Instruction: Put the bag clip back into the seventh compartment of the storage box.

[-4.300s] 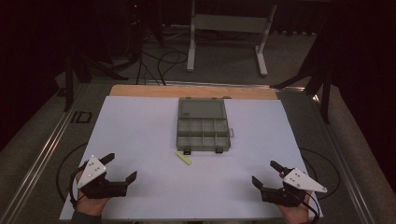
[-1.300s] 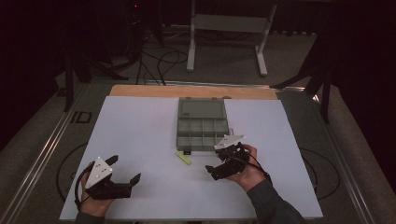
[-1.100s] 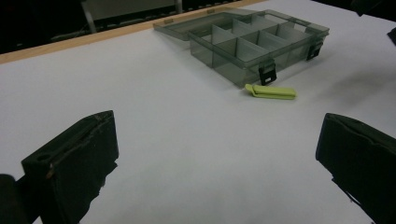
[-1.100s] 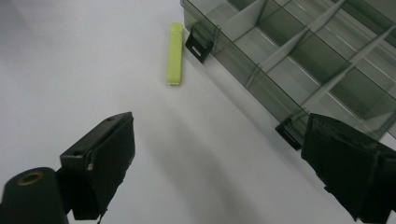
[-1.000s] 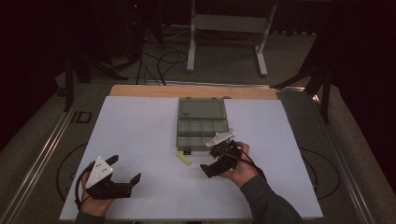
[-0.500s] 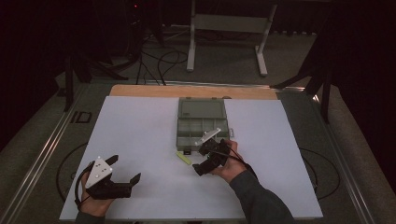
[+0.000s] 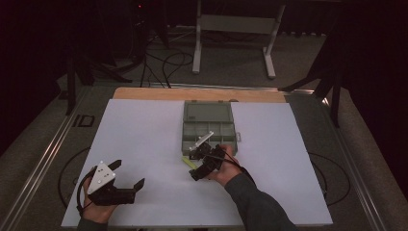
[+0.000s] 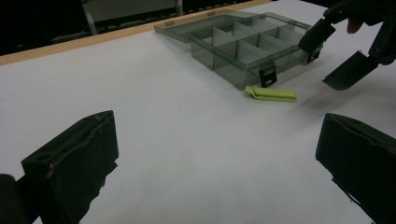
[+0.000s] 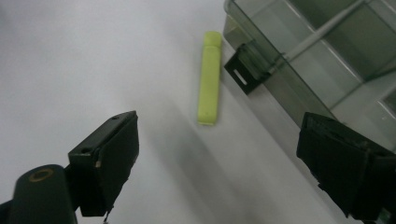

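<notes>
Tongs of the right gripper (image 9: 210, 154) stood spread above the flat yellow-green plastic clip (image 9: 209, 77), beside the grey compartment box (image 9: 299, 60); best lowered astride its length, clear of the latch.

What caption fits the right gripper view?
Open right gripper nears a green clip lying beside the organizer box.

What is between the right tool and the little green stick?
Nothing but bare white table. In the right gripper view, the open right tool points at the green stick, which lies beside the grey box, with no object between them.
</notes>
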Demonstrator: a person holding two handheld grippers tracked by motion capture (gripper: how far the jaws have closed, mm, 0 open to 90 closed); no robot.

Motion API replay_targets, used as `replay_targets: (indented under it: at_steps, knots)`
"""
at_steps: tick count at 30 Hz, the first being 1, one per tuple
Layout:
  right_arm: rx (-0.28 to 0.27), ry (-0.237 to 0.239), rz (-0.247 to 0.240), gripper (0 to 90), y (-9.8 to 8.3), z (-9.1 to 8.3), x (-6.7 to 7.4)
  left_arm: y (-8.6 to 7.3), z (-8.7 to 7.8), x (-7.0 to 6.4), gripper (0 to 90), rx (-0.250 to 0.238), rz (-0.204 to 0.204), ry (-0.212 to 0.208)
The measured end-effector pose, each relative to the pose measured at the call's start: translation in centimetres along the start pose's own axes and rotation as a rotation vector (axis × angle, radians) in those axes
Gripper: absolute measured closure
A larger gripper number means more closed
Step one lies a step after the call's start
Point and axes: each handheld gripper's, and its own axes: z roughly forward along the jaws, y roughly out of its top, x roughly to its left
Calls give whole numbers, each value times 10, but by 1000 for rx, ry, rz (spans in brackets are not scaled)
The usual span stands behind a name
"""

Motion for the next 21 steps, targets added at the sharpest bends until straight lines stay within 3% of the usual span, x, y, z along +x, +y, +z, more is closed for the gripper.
replay_targets:
  at_steps: [10,21]
  knots:
    - [24,22,-12,146,9,13,7,0,-1,0,0,-5,-2,2]
    - [69,57,7,399,13,26,5,0,0,0,0,-4,0,1]
